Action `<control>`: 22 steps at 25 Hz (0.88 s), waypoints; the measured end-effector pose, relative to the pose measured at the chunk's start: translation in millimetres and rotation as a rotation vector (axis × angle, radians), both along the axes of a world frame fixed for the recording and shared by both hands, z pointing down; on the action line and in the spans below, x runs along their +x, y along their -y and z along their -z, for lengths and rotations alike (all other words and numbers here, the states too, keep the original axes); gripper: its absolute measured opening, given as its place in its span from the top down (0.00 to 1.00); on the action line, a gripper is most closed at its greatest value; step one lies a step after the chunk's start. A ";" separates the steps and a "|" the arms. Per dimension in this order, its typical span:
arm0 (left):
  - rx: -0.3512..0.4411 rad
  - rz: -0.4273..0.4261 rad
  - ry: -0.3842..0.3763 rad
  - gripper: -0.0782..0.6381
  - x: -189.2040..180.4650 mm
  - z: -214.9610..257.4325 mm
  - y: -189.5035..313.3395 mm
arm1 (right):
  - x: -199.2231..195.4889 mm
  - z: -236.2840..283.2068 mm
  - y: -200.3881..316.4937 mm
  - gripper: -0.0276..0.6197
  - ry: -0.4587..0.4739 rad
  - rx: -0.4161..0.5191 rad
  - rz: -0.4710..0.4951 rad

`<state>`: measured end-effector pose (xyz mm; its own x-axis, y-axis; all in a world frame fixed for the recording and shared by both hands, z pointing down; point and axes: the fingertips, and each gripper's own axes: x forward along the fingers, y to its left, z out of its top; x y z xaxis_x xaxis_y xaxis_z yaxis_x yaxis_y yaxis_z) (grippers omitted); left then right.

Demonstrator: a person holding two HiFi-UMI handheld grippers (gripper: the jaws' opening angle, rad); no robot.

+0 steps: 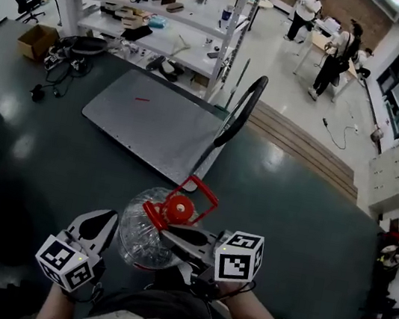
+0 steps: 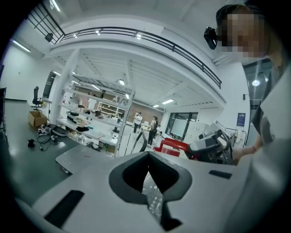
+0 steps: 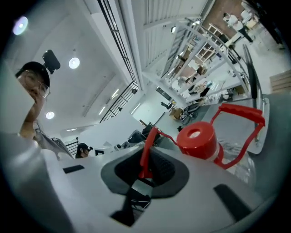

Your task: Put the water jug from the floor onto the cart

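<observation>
Clear plastic with a red cap, the water jug [image 1: 142, 238] sits between both grippers, just short of the grey cart [image 1: 153, 121] and not on its deck. In the left gripper view, the left gripper [image 2: 148, 170] has its jaws pressed together, with the jug's wall just beyond them. In the right gripper view, the right gripper [image 3: 143, 170] pinches the jug's red handle [image 3: 146, 148].

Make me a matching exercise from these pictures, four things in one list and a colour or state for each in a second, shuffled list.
Things:
1. jug cap
2. cart deck
3. cardboard box
4. right gripper

Colour or state:
A. grey and flat
B. fingers closed on the red handle
C. red and round
D. brown

Pairs: 1-C, 2-A, 3-D, 4-B.
</observation>
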<state>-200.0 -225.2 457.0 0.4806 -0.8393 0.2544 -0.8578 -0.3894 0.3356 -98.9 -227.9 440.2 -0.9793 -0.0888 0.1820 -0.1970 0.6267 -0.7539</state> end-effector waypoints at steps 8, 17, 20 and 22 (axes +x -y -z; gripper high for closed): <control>-0.043 0.060 0.009 0.88 -24.1 0.6 103.0 | -43.8 -17.2 88.7 0.91 0.033 0.030 0.132; -0.036 0.136 0.043 0.88 -70.0 -8.0 203.9 | -87.3 -38.5 206.3 0.91 -0.026 0.044 0.154; -0.045 0.128 0.046 0.88 -91.6 -16.5 226.5 | -108.9 -49.9 226.0 0.91 -0.056 0.037 0.144; -0.047 0.106 0.039 0.88 -108.1 -26.8 246.7 | -125.2 -57.4 240.9 0.91 -0.081 0.045 0.124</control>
<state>-308.1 -471.9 483.8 0.3791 -0.8716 0.3109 -0.9059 -0.2809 0.3169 -224.1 -468.8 497.6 -0.9654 0.0224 0.2598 -0.1750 0.6827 -0.7094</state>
